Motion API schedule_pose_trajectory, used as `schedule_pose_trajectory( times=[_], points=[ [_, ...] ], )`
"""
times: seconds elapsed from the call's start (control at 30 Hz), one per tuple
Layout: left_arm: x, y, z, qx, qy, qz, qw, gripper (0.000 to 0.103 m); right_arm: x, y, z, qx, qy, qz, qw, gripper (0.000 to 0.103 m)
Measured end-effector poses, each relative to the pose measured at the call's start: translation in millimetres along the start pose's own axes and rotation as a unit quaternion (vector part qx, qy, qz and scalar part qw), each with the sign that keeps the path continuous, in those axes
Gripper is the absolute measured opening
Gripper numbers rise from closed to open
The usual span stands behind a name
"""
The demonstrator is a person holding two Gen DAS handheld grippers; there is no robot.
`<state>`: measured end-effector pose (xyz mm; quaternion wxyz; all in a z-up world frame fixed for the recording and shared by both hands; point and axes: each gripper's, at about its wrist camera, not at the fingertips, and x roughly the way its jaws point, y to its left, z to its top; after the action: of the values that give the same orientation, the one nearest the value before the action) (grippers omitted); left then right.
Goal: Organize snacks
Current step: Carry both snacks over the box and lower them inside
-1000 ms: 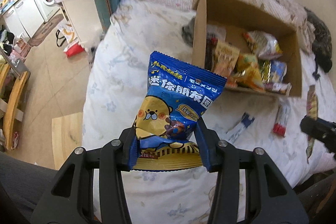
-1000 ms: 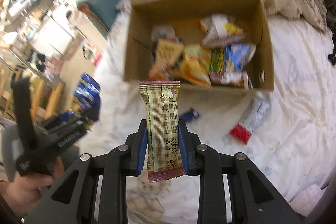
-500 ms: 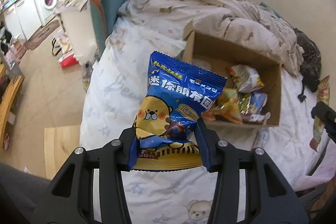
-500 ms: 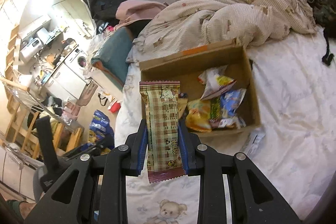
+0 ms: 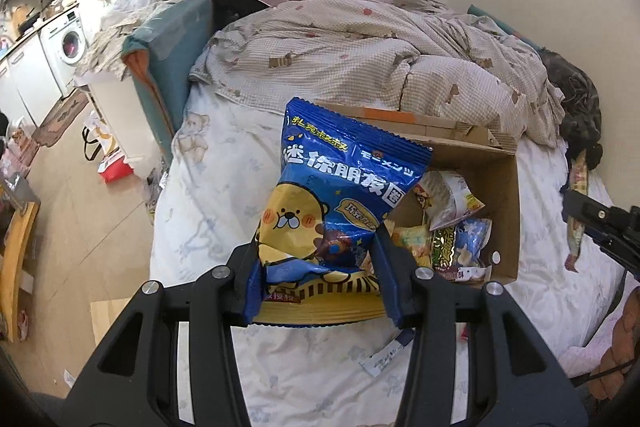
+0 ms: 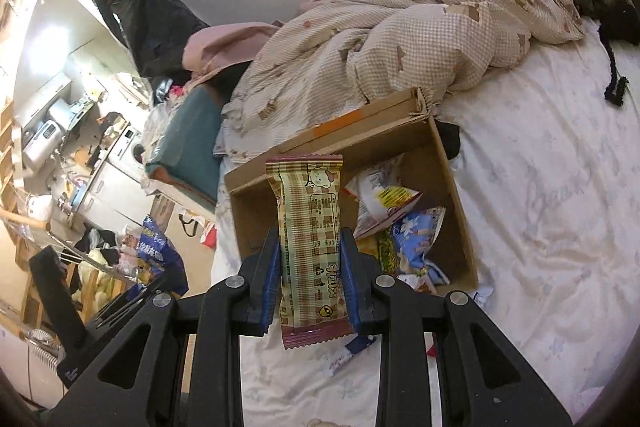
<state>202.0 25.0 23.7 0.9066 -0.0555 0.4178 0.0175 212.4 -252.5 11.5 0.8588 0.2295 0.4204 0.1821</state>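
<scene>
My left gripper (image 5: 320,259) is shut on a blue snack bag with a yellow bear (image 5: 340,195) and holds it upright above the bed, in front of the cardboard box (image 5: 508,211). My right gripper (image 6: 310,267) is shut on a tan plaid snack bar (image 6: 310,227) and holds it upright in front of the same box (image 6: 452,183). Several snack packets (image 6: 394,211) lie in the box. The right gripper with its bar shows at the right edge of the left wrist view (image 5: 576,203). The left gripper with its blue bag shows at the lower left of the right wrist view (image 6: 154,247).
The box sits on a white printed bed sheet (image 6: 552,211) below a rumpled checked duvet (image 5: 360,59). Loose wrappers lie on the sheet near the box's front (image 6: 344,355). A teal cushion (image 5: 172,43) and the floor with a washing machine (image 5: 64,47) are left.
Both grippers have risen and pulled back from the box with their snacks still held. The box now looks smaller and farther, with more of the duvet and wall in view.
</scene>
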Motion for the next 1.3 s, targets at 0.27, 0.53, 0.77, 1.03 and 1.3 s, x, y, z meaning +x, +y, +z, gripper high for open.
schedule_pose_trajectory(
  times=[0.27,0.53,0.77,1.03,1.3],
  points=[
    [38,-28,9,0.031,0.015,-0.015,0.9993,0.043,50,-4,7,-0.022,0.031,-0.032,0.999,0.029],
    [85,-48,2,0.063,0.036,-0.026,0.9970,0.043,93,-24,4,0.009,0.080,-0.020,0.997,0.029],
    [111,-49,-3,0.055,0.065,-0.039,0.9956,0.043,113,-35,0,0.022,0.098,-0.022,0.995,0.029],
    [113,-48,-4,0.061,0.059,-0.035,0.9958,0.045,134,-36,-3,0.031,0.114,-0.022,0.993,0.029],
    [110,-47,-3,0.060,0.050,-0.038,0.9963,0.045,141,-39,-4,0.044,0.117,-0.020,0.992,0.032]
  ],
)
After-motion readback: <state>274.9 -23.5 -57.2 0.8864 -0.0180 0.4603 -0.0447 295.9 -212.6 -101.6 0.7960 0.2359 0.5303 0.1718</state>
